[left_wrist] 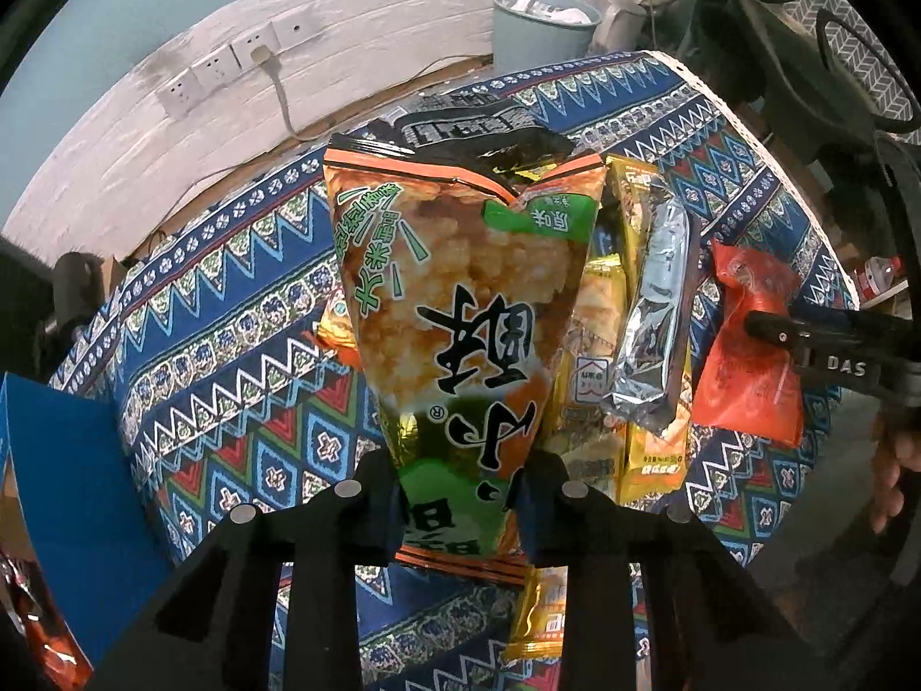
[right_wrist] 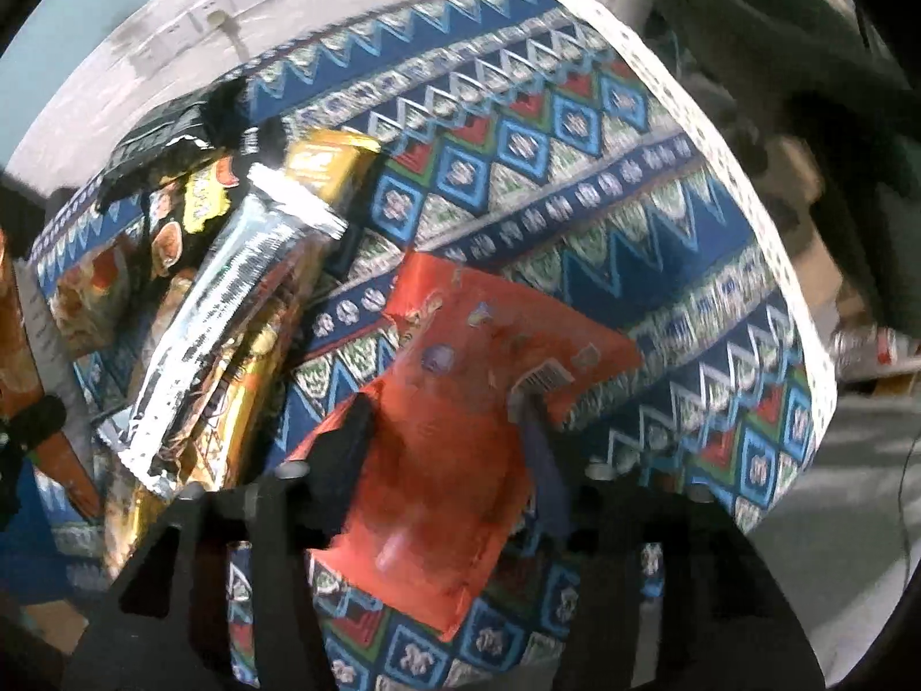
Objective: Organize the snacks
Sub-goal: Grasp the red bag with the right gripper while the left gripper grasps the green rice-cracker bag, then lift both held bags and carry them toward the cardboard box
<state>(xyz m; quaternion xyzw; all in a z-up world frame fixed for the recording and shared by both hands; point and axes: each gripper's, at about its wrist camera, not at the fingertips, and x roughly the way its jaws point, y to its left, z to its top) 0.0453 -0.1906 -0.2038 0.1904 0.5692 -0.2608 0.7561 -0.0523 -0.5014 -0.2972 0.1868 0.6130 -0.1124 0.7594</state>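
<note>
Patterned blue tablecloth (left_wrist: pixel 242 288) with zigzag and diamond bands, white trim at its edge. Behind, whitewashed wall (left_wrist: pixel 172 132) carrying a row of sockets (left_wrist: pixel 224 66), one with a cable plugged in. Pale blue bin (left_wrist: pixel 541 23) near the wall. Grey floor (right_wrist: pixel 863 495) at right.

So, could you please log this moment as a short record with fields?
left gripper: shut on rice-cracker bag, held above the cloth
right gripper: shut on red packet
pile: silver wrapper lying on yellow packets
surface: patterned tablecloth
left edge: blue box, partly in view
background: grey bin, wall sockets
</note>
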